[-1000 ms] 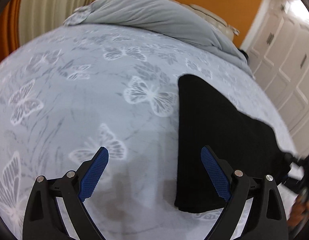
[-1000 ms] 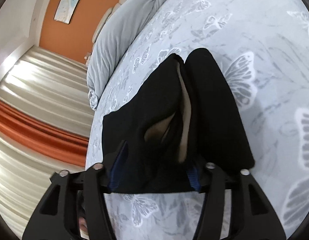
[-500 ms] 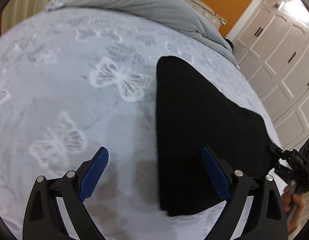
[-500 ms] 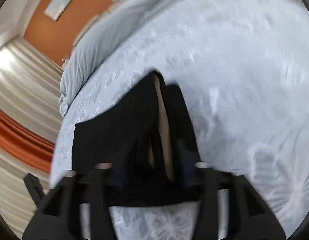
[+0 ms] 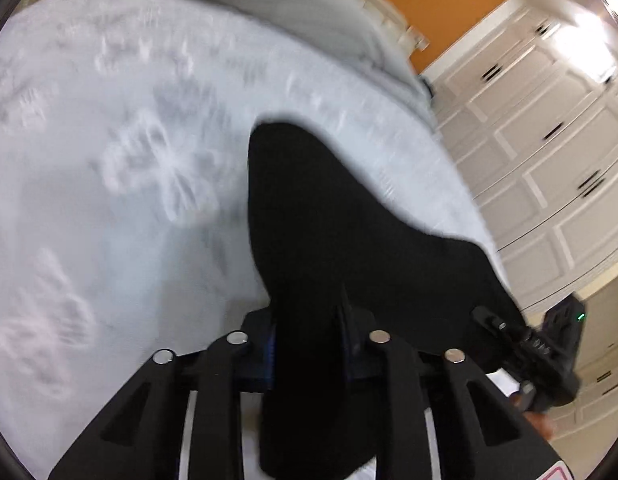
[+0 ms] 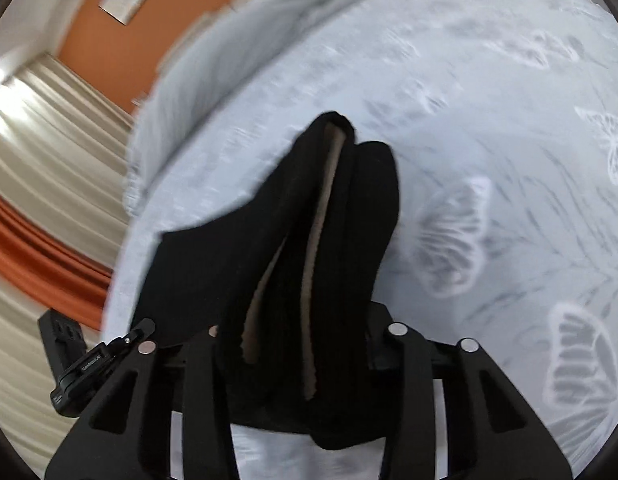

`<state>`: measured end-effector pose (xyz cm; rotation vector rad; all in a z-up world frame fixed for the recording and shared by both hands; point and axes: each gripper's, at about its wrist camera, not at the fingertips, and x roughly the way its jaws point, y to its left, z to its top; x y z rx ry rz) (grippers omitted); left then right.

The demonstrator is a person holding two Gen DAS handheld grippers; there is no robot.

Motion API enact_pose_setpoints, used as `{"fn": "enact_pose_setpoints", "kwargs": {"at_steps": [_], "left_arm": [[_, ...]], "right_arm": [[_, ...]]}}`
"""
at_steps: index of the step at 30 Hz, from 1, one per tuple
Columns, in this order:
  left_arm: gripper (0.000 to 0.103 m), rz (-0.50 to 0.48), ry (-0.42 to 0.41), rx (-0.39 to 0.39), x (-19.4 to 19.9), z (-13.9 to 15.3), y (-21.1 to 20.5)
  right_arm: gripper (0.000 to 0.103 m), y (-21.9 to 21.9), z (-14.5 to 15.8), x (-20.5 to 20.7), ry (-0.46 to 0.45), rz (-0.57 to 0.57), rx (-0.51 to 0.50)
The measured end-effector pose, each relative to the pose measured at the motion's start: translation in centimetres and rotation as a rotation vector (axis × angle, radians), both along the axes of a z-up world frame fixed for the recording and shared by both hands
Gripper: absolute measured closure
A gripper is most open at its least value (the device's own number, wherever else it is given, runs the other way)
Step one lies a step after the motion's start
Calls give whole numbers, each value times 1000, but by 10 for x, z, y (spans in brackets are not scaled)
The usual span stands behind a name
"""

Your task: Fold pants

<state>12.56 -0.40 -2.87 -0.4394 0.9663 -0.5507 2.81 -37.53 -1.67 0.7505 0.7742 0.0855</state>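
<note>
The black pants (image 5: 333, 240) lie folded on the bed, stretching from my grippers toward the pillows. My left gripper (image 5: 309, 344) is shut on the near left corner of the pants; the cloth hides its pads. My right gripper (image 6: 297, 344) is shut on the near right end of the pants (image 6: 341, 208), where a tan lining (image 6: 325, 208) shows between the black layers. The right gripper also shows at the right edge of the left wrist view (image 5: 541, 344). Both views are motion-blurred.
The bed has a pale blue cover with white butterflies (image 5: 109, 152). A grey duvet (image 5: 269, 4) lies at the head. White wardrobe doors (image 5: 549, 152) stand to the right, curtains (image 6: 41, 184) to the left. The bed's near edge is under my grippers.
My left gripper moved right onto the pants' corner and closed on it. The right gripper kept its hold, and the near end of the pants is lifted.
</note>
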Motion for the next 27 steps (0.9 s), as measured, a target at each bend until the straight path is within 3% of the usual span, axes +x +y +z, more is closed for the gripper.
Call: {"fn": "enact_pose_setpoints", "kwargs": {"at_steps": [1,2,5,7,9,11,12,14,17,20,22,23,24,25,26,27], "left_arm": [[89,10,-21,-10,-5,12,10],[101,30,-59,2,-13,26,23],[103,151,-162,99,-42,54,65],[100,242,-162,164,-52,49,87],[41,257,-110,185,-45,29,91],[38,239,-8,107,-34,7,88],[35,198,39,19,-30,-1,82],[23,111,72,-46,-24,-7,64],[16,64,77,24,-17,-16,28],[16,15,160,56,-16,-44,5],[16,37,144,59,-12,-49,-1],[31,21,120,70,-10,-45,-7],[62,-7,118,51,-7,-43,-10],[68,-8,130,34,-5,-40,-8],[83,14,127,11,-3,-30,-2],[85,6,110,-26,-2,-15,6]], "right_arm": [[68,7,8,-2,-29,19,2],[68,13,14,-3,-49,40,-9],[68,30,12,-10,-50,107,-13],[65,24,-2,-11,-3,75,-52],[60,9,-23,-10,87,17,-25],[59,-8,-29,-14,78,-14,89],[57,-10,-29,-14,71,-20,93],[53,-10,-28,-12,79,-36,74],[46,-10,-32,-10,104,-43,80],[32,-10,-33,-5,131,-53,64],[31,-15,-39,2,141,-41,79],[45,-14,-42,6,140,-25,86],[56,-10,-39,9,125,-8,69],[62,-6,-32,11,102,2,44],[66,-3,-24,8,81,13,31],[67,2,-12,6,42,32,36]]}}
